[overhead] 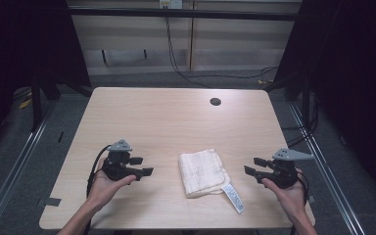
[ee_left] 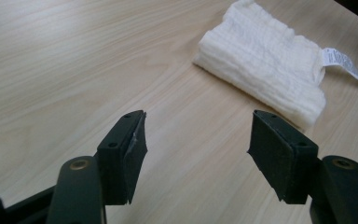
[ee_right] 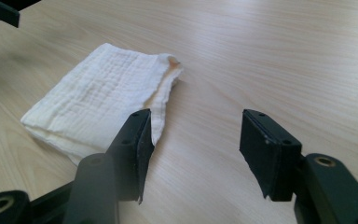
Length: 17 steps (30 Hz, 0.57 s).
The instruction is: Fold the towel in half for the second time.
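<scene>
White and folded, the cloth [overhead: 201, 172] lies flat on the wooden table [overhead: 166, 122], toward its near edge, with a label [overhead: 233, 197] trailing from the cloth's near corner. I see my left gripper [overhead: 143, 166] well apart from the cloth on its left, the hand [overhead: 108, 186] cupped palm-up beneath it, jaws wide with nothing between them. My right gripper [overhead: 254, 166] sits near the cloth's right side, hand [overhead: 286, 192] under it, jaws likewise spread and empty, pointing at the cloth.

Folded white cloth [ee_right: 100, 100] on wooden table [ee_right: 279, 56], beyond parted, empty jaws
</scene>
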Tool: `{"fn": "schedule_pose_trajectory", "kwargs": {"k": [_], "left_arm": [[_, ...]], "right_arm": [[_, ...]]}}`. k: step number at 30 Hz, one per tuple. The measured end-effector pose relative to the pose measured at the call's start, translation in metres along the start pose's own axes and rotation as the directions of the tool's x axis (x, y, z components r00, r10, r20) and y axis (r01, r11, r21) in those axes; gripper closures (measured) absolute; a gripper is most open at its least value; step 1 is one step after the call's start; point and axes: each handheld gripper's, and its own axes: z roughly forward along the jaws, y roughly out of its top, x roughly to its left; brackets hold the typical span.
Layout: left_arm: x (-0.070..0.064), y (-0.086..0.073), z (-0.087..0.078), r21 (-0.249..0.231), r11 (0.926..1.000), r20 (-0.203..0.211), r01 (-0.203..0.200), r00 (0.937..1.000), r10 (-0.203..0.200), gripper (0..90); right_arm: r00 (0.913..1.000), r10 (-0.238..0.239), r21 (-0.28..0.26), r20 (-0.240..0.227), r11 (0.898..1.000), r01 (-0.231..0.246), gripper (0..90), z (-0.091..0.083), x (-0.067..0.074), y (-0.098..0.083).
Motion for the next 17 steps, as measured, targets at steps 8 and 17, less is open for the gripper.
{"fn": "schedule_pose_trajectory", "kwargs": {"k": [8,17], "left_arm": [[0.01,-0.034,-0.023,-0.005,0.9983,-0.033,0.058,0.9978,-0.058,33.3],[0.006,-0.047,-0.027,-0.04,0.9989,-0.04,0.024,0.9989,-0.025,36.1]], "right_arm": [[0.9993,0.036,-0.03,0.009,0.999,-0.035,41.0,-0.004,-0.004,-0.013],[0.9969,0.056,-0.037,0.056,0.998,-0.054,39.1,0.0,-0.012,-0.026]]}}
